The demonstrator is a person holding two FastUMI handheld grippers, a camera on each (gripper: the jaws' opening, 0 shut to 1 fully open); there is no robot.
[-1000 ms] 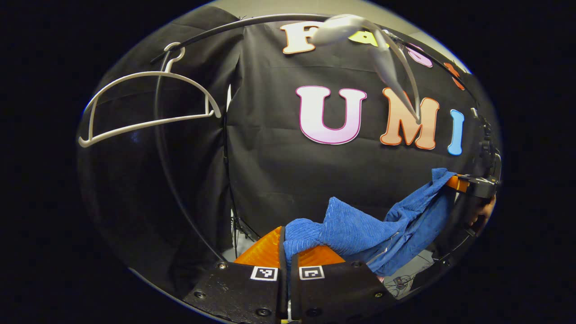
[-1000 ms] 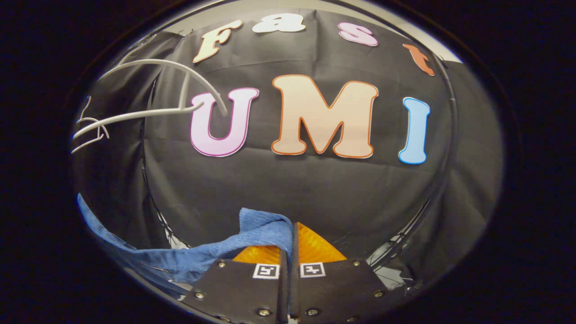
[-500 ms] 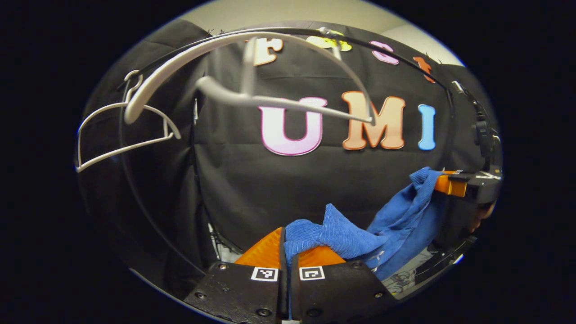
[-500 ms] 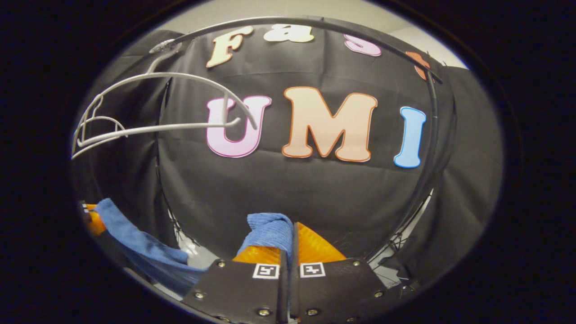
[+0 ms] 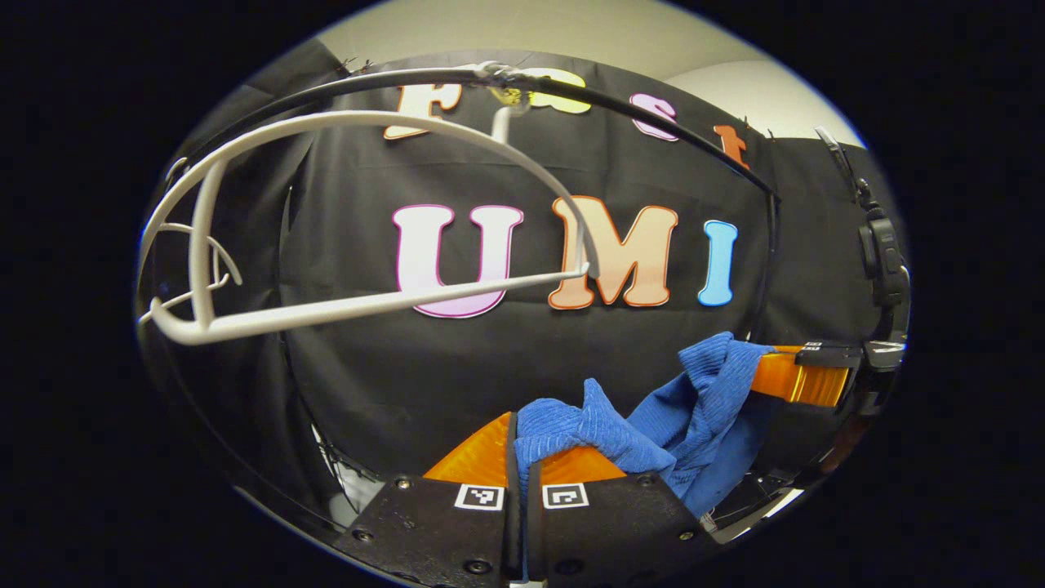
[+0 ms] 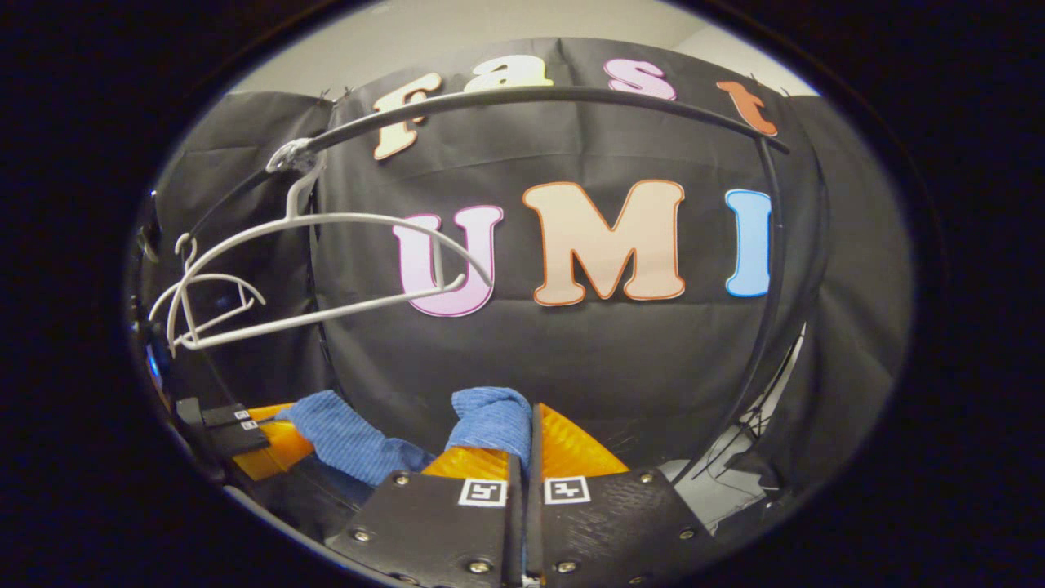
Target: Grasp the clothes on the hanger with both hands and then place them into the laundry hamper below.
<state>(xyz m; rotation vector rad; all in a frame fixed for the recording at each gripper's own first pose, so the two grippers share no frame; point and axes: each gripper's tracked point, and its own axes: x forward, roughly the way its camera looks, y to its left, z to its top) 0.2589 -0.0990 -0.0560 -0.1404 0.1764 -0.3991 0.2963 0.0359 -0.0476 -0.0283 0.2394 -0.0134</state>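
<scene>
While both grippers pinch it, the blue garment (image 5: 653,420) hangs slack between them, its lower part cut off from sight. Nearest, the left gripper (image 5: 522,457) is closed on one bunched end; the right gripper (image 6: 526,445) is closed on the other. Beyond hangs a bare white hanger (image 5: 359,212) on a dark rail (image 6: 539,98).

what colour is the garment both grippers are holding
Blue garment, ribbed; clearest in the left gripper view.
</scene>
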